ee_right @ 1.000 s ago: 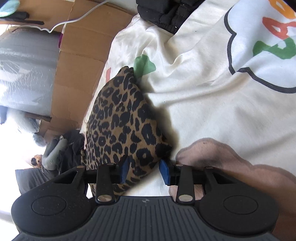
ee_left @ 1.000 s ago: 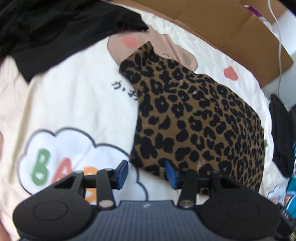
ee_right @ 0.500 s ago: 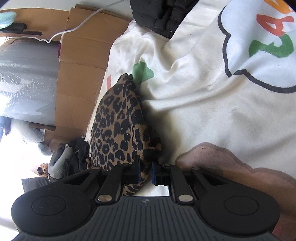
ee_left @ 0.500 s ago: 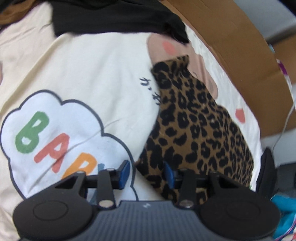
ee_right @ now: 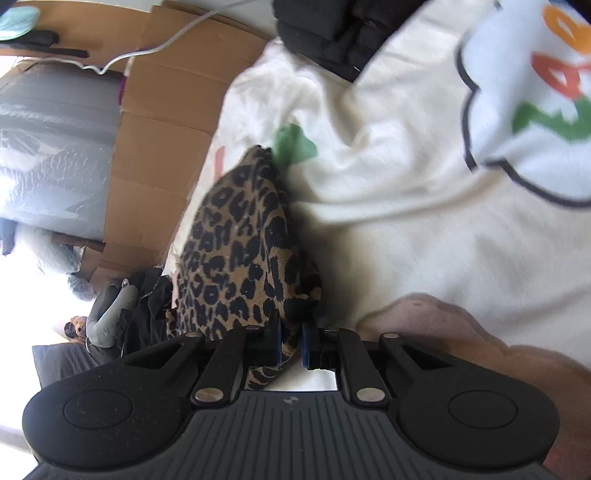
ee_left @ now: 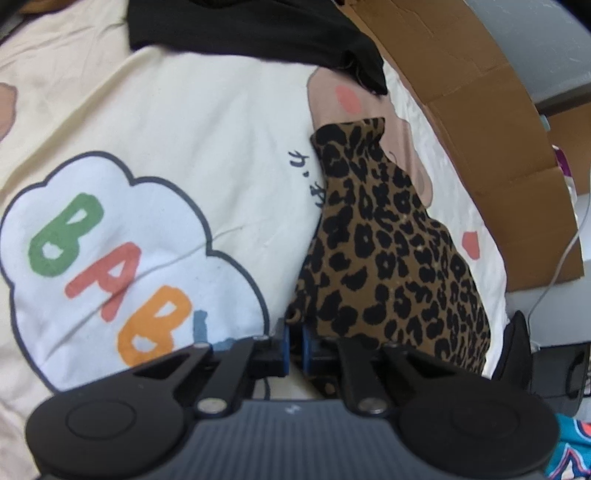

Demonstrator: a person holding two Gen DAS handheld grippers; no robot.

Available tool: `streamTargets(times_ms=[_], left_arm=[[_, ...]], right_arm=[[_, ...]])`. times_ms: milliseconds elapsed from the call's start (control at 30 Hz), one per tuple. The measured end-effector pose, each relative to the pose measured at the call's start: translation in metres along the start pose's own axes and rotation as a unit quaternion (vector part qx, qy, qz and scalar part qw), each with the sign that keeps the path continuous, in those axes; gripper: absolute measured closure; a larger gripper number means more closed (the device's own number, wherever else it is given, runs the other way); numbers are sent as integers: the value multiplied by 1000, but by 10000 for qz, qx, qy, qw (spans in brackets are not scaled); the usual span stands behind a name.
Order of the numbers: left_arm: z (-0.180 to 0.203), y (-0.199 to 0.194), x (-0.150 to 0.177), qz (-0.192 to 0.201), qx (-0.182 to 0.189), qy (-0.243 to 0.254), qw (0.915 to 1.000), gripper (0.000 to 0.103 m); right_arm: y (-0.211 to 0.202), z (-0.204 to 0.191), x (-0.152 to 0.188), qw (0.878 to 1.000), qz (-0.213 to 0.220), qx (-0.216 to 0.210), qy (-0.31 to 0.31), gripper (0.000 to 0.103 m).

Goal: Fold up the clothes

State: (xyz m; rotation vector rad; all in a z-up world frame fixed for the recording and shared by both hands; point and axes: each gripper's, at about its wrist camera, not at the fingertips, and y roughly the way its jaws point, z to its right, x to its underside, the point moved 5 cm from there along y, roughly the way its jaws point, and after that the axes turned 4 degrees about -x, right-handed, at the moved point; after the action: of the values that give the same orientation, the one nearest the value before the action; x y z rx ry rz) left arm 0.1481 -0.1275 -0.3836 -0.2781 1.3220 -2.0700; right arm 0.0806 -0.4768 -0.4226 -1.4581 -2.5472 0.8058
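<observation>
Your left gripper (ee_left: 294, 341) is clenched on the near left corner of the leopard-print garment (ee_left: 391, 258). Your right gripper (ee_right: 291, 345) is clamped on another near corner of it, cloth bunched between the blue pads (ee_right: 306, 343). The garment lies on the cream printed bedsheet (ee_left: 207, 147), near the cardboard (ee_left: 480, 110); black clothing (ee_left: 258, 29) sits at the far edge.
</observation>
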Motion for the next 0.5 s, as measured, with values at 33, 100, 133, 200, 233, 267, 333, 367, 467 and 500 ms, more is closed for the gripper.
streamTargets(times_ms=[33,100,133,200,233,267,333,367,467,500], left_arm=[[2,-3,1,26,-37,16,10000,98],[6,-9,4,58,-95,57,9999,98],[8,-13,6,54,-83,52,9999,98],[10,-20,10,33,-30,29,10000,99],[11,-23,12,17,10,14,10000,99],[12,-27,16,-14,36,32,10000,99],[15,-34,24,-60,74,116,9999,99],[16,-37,28,-73,93,77,9999,99],[19,-45,41,-96,127,-34,9999,99],[20,-47,45,-93,120,-47,9999,99]], right_arm=[[-2,-4,-2,10000,18,-10,-48,94],[-6,-11,-7,9999,65,-12,-149,94],[-7,-14,-11,9998,95,-13,-199,94],[-11,-20,-18,9995,169,-29,-279,94],[-13,-22,-22,9993,215,-24,-305,94],[-14,-22,-26,9992,255,-23,-292,95],[-17,-23,-33,9991,333,-3,-265,95],[-18,-23,-36,9990,361,21,-267,95],[-21,-23,-45,9986,431,102,-277,95],[-23,-23,-48,9984,460,136,-294,95]])
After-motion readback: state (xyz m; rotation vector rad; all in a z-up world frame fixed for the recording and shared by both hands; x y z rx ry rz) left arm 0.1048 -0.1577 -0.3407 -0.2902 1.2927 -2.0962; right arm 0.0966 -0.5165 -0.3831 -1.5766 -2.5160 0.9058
